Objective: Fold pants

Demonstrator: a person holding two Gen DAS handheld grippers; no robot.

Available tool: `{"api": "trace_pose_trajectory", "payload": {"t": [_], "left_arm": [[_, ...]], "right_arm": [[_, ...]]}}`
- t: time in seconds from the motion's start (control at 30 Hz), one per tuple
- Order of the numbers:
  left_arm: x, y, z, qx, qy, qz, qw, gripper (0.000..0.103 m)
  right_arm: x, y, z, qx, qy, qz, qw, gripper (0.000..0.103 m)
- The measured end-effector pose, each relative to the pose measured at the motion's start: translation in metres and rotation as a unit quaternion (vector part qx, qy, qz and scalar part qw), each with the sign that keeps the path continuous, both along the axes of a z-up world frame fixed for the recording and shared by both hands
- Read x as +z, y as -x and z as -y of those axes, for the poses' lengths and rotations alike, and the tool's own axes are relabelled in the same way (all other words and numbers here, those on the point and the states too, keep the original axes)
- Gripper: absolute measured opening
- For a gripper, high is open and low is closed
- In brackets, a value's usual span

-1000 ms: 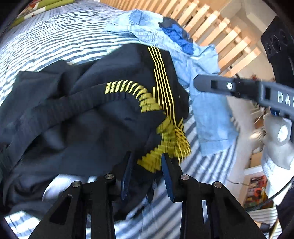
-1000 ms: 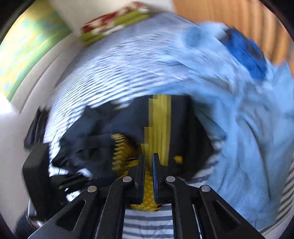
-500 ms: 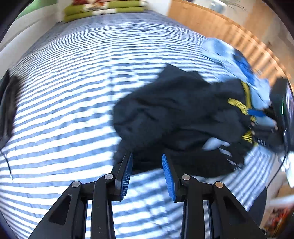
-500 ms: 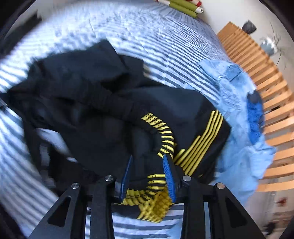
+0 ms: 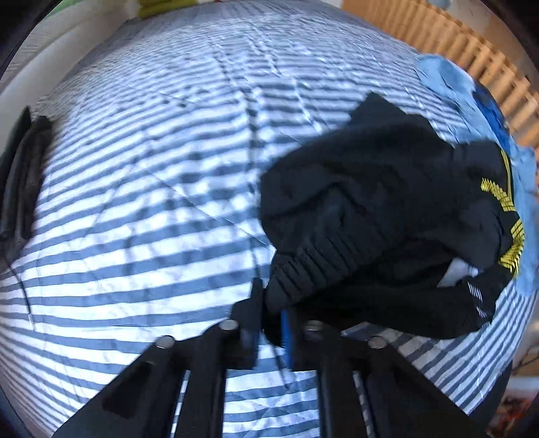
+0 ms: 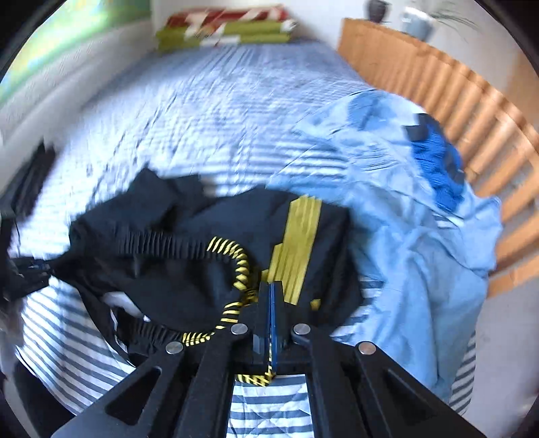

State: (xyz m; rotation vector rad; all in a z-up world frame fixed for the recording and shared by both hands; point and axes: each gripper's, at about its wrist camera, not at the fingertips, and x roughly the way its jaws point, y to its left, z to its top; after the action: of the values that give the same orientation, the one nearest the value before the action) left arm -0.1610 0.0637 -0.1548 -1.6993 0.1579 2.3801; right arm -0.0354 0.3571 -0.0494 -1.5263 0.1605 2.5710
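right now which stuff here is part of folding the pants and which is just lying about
In the job:
- black pants
- left gripper, shut on the pants' ribbed waistband
- right gripper, shut on the yellow-striped waistband

Lying about:
- light blue garment
- striped bedsheet
- green cushions
- slatted wooden rail

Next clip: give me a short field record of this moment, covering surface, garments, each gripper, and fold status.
surface: striped bedsheet
target: black pants with yellow stripes, crumpled in a heap
other garment: light blue clothing beside the pants, toward the wooden slats
left gripper: jaws just closed, shut on the ribbed black waistband
right gripper: jaws just closed, shut on the yellow-striped part of the pants
fold status: not yet laid flat, no fold visible
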Motion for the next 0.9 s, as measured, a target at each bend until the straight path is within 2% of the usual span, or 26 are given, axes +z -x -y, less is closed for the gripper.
{"api": "trace_pose_trajectory", "payload": {"t": [0.07,0.13,0.2,0.27,0.3,0.4,0.43,0.47,0.53,0.63,0.7,0.73,0.8,0.83,0.9], "left_arm": [[0.009,-0.004,-0.002,-0.014,-0.004,-0.009,0.9998,0.006],[0.014,-0.009,-0.007,-0.027,0.012,-0.018,0.9994,0.005],[0.016,-0.013,-0.013,-0.038,0.018,-0.017,0.9989,0.004],[0.018,-0.016,-0.016,-0.039,0.01,-0.018,0.999,0.004],[0.021,-0.017,-0.016,-0.037,0.007,-0.021,0.9991,0.004],[0.027,-0.014,-0.02,-0.029,0.004,-0.02,0.9994,0.004],[0.03,-0.011,-0.018,-0.024,0.007,-0.022,0.9994,0.003],[0.032,-0.003,-0.019,-0.021,0.008,-0.023,0.9995,0.003],[0.049,0.013,-0.019,-0.016,0.01,-0.029,0.9994,0.003],[0.096,0.054,-0.042,-0.024,0.018,-0.055,0.9981,0.003],[0.152,0.081,-0.075,-0.041,0.008,-0.098,0.9944,0.003],[0.182,0.09,-0.091,-0.049,-0.001,-0.12,0.9915,0.003],[0.258,0.103,-0.125,-0.066,-0.031,-0.178,0.9812,0.003],[0.293,0.105,-0.137,-0.075,-0.046,-0.203,0.9753,0.003],[0.361,0.1,-0.152,-0.087,-0.076,-0.255,0.9601,0.003]], "right_arm": [[0.009,-0.005,-0.003,0.014,0.015,-0.012,1.0,0.0],[0.009,-0.001,0.007,0.044,0.011,0.0,0.999,0.002],[-0.006,0.013,0.022,0.067,0.013,0.034,0.997,0.013],[-0.024,0.028,0.04,0.077,-0.009,0.056,0.995,0.033],[-0.036,0.038,0.049,0.081,-0.03,0.07,0.994,0.034],[-0.074,0.059,0.061,0.081,-0.101,0.1,0.987,0.034],[-0.086,0.065,0.06,0.077,-0.116,0.114,0.984,0.025],[-0.095,0.068,0.054,0.068,-0.11,0.127,0.983,0.003],[-0.088,0.068,0.036,0.049,-0.066,0.113,0.99,0.003],[-0.038,0.069,0.001,0.003,-0.065,0.049,0.997,0.003],[0.022,0.066,-0.029,-0.048,-0.073,-0.016,0.996,0.003],[0.059,0.061,-0.043,-0.075,-0.086,-0.052,0.992,0.003],[0.146,0.04,-0.061,-0.126,-0.141,-0.144,0.971,0.003],[0.179,0.029,-0.064,-0.143,-0.155,-0.177,0.961,0.003],[0.251,-0.006,-0.071,-0.174,-0.149,-0.244,0.942,0.003]]}}
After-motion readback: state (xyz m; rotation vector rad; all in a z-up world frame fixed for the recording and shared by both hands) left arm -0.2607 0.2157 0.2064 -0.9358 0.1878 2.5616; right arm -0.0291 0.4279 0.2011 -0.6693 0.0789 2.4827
